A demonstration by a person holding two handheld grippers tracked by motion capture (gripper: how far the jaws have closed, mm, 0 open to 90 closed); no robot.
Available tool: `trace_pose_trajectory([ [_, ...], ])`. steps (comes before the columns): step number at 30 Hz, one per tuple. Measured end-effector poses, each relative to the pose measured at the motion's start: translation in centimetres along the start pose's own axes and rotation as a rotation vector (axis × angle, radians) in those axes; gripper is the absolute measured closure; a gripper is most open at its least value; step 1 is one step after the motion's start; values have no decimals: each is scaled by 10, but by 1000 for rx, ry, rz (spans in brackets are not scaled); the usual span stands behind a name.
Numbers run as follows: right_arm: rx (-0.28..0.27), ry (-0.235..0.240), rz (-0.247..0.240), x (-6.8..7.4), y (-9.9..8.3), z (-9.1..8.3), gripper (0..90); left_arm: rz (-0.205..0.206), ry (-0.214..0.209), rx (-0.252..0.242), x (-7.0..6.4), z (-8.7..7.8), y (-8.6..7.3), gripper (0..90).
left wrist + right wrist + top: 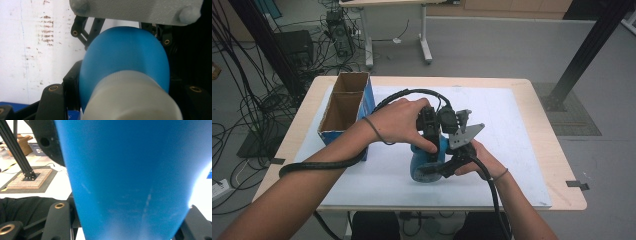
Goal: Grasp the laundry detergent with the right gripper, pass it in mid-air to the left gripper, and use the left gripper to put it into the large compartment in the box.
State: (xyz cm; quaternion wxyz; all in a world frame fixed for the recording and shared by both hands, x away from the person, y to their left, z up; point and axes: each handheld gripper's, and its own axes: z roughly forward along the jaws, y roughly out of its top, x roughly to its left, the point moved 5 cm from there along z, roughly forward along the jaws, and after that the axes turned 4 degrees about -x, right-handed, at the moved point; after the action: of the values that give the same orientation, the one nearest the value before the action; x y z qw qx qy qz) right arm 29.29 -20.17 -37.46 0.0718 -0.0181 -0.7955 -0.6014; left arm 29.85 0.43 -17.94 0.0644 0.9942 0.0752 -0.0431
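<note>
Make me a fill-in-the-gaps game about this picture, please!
1. The bottle held between both grippers is ____.
2. The bottle's cap is ____.
3. The open cardboard box stands on the table's ____ side in the high view.

Missing words: blue; white; left

Box [346, 107] stands at mat's [512, 120] left edge, just beside left hand [394, 121]. Bottle [427, 161] and both grippers crowd mat centre. Right half of mat bare; far strip open.
</note>
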Motion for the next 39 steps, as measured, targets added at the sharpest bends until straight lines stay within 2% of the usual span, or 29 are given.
trace_pose_trajectory([
  [14, -3, -3, 1, 0, 0, -1, 427, -12, 4, -20, 0, 0, -3, 371],
  [39, 0, -1, -3, -2, 1, 0, 427, -24, 9, -21, 0, -1, -4, 370],
])
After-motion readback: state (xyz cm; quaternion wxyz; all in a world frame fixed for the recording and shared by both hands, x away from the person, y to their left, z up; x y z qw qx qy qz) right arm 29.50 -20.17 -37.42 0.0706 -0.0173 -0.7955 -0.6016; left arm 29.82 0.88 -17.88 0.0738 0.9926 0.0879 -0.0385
